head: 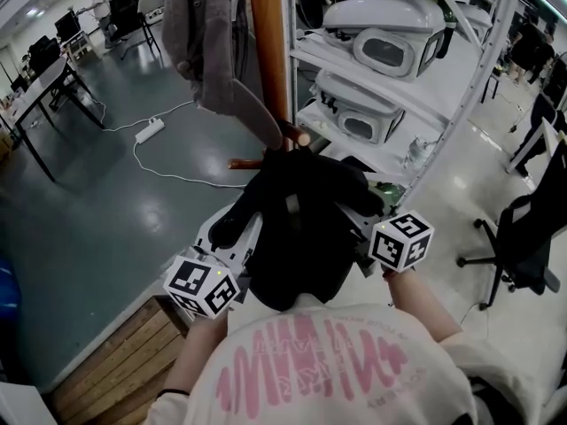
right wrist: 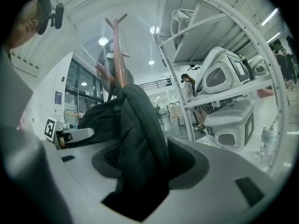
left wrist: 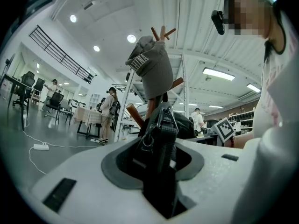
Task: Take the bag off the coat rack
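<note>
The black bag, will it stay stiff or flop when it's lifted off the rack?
Probably floppy: the black bag is fabric, bunched in the left gripper and right gripper. It likely sags and swings once off the coat rack. Its woven strap looks unlikely to slip.

Bag [head: 297,228]: black matt cloth, with a coarse ribbed webbing strap [left wrist: 164,139] and a small dull metal ring [left wrist: 146,142]. The left gripper [left wrist: 159,162] and right gripper [right wrist: 140,171] are both smooth matt white plastic with a grey matt lining around the jaws. Coat rack [head: 266,51]: smooth reddish wood with a slight varnish sheen, and a soft grey cloth cap [head: 208,42] on it. On the far right, the shelf frame [head: 485,69] is white painted metal carrying glossy white plastic housings [head: 390,25]; the floor [head: 89,211] is smooth and shiny, and the near-left platform [head: 115,361] is rough bare wood planks.
</note>
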Demonstrator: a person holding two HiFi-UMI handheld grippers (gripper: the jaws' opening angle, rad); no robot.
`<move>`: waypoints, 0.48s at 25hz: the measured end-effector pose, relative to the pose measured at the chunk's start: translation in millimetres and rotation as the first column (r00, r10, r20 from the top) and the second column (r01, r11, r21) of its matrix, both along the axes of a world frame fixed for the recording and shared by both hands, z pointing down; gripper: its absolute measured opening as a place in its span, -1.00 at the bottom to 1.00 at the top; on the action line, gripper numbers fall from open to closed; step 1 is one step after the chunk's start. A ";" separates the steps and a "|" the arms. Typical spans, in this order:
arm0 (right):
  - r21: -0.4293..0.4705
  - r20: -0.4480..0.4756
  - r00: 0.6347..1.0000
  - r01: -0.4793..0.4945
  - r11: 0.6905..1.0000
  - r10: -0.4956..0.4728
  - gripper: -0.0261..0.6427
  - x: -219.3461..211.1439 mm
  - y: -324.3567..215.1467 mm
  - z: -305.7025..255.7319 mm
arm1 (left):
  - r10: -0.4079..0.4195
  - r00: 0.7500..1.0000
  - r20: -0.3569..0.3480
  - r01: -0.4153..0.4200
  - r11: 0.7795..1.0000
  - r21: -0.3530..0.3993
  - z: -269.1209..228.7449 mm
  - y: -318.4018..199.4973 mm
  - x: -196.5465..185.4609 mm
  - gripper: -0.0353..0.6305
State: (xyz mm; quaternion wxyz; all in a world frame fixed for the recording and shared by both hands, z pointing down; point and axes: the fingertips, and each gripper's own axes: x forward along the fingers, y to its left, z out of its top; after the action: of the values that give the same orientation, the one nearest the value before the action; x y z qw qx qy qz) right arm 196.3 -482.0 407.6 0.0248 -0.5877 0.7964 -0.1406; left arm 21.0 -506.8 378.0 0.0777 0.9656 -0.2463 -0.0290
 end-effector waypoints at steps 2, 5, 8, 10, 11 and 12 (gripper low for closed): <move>0.004 -0.003 1.000 -0.003 1.000 0.003 -0.19 0.0 0.4 0.0 | -0.006 1.000 -0.005 0.006 1.000 0.008 -0.3 1.3 0.3 -0.50; 0.001 -0.009 1.000 -0.004 1.000 0.004 -0.20 -0.9 1.1 -0.1 | 0.003 1.000 -0.020 -0.003 1.000 -0.008 -0.2 2.2 0.0 -0.50; -0.006 -0.009 1.000 -0.004 1.000 0.004 -0.21 -1.5 1.5 -0.1 | 0.018 1.000 -0.022 -0.019 0.999 -0.025 0.4 1.3 0.4 -0.50; -0.025 -0.005 1.000 0.004 1.000 -0.005 -0.20 -2.5 2.5 1.1 | 0.024 1.000 -0.019 -0.024 0.999 -0.035 1.5 0.5 0.6 -0.50; -0.036 -0.005 1.000 0.010 0.999 -0.010 -0.20 -3.4 3.0 1.6 | 0.025 1.000 -0.019 -0.026 0.999 -0.040 1.9 0.4 0.5 -0.50; -0.046 -0.005 1.000 0.013 0.999 -0.014 -0.20 -4.4 3.7 2.0 | 0.025 1.000 -0.018 -0.026 0.999 -0.045 2.3 0.6 0.3 -0.50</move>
State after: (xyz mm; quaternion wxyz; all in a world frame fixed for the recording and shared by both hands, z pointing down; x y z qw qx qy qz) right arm 191.9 -478.2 409.5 0.0082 -0.5832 0.7970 -0.1571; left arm 21.3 -506.2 380.3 0.1021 0.9664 -0.2339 -0.0310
